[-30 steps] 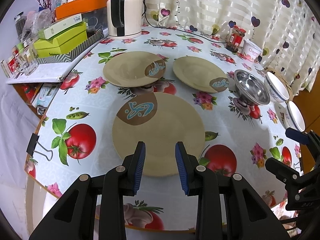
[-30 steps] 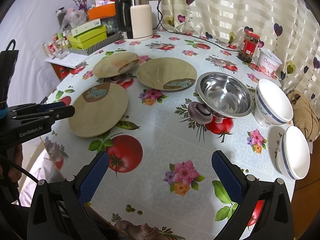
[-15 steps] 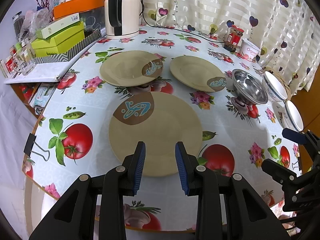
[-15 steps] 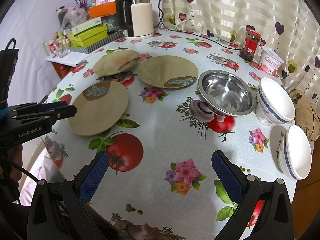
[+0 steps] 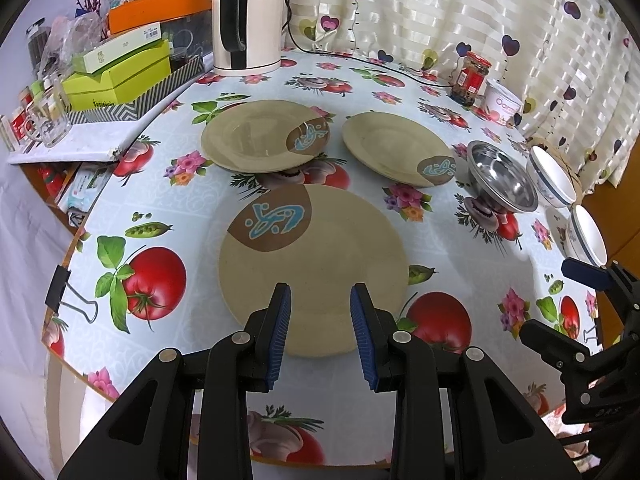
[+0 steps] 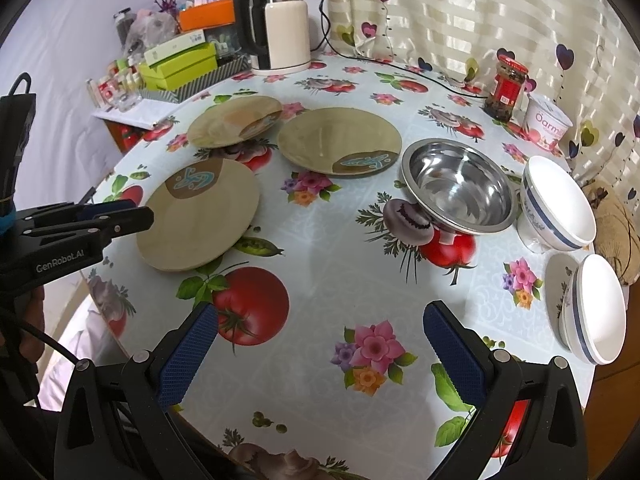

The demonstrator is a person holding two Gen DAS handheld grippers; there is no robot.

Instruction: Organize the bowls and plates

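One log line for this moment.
left gripper: open over near plate | right gripper: open, empty | nothing stacked

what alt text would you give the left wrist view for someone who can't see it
The left gripper hovers with its jaws part open over the near edge of a large beige plate on a fruit-print table. Two smaller beige plates, a steel bowl and white bowls sit beyond.

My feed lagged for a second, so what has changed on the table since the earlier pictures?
Very little. The left gripper has drifted slightly over the near plate, still partly open and holding nothing. The right gripper stays wide open over the tablecloth. The plates, the steel bowl and the white bowls have not moved.
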